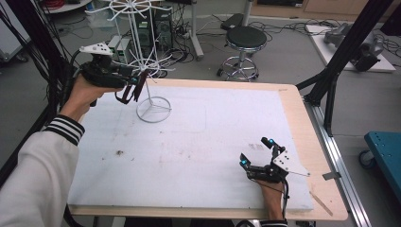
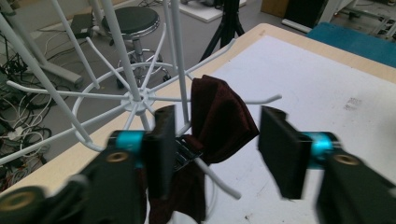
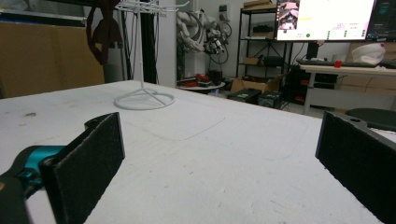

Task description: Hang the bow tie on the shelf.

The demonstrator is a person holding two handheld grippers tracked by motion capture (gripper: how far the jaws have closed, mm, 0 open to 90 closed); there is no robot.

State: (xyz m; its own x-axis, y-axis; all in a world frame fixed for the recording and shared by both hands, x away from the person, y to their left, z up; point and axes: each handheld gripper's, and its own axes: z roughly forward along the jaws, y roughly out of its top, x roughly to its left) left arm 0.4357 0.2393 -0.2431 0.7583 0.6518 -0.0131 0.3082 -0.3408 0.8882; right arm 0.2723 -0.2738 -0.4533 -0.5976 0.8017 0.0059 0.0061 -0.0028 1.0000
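A white wire hanging rack (image 1: 153, 109) stands at the far left of the white table mat (image 1: 198, 142). A dark red cloth (image 2: 219, 116) hangs from one of its lower hooks (image 2: 261, 99), with a small clip under it. My left gripper (image 2: 215, 140) is raised at that hook with its jaws apart, one on each side of the cloth, and the right pad (image 2: 280, 149) is clear of it. From above, the left gripper (image 1: 135, 85) sits beside the rack pole with the cloth (image 1: 126, 94) below it. My right gripper (image 1: 255, 151) rests open on the mat at the near right, with nothing between its jaws (image 3: 219, 158).
A black stool (image 1: 245, 38) and cables lie on the floor beyond the table. A black frame post (image 1: 340, 52) rises at the right, with a blue cart (image 1: 385, 151) past it. In the right gripper view, the rack (image 3: 144, 99) stands far off and a monitor (image 3: 324, 18) is behind it.
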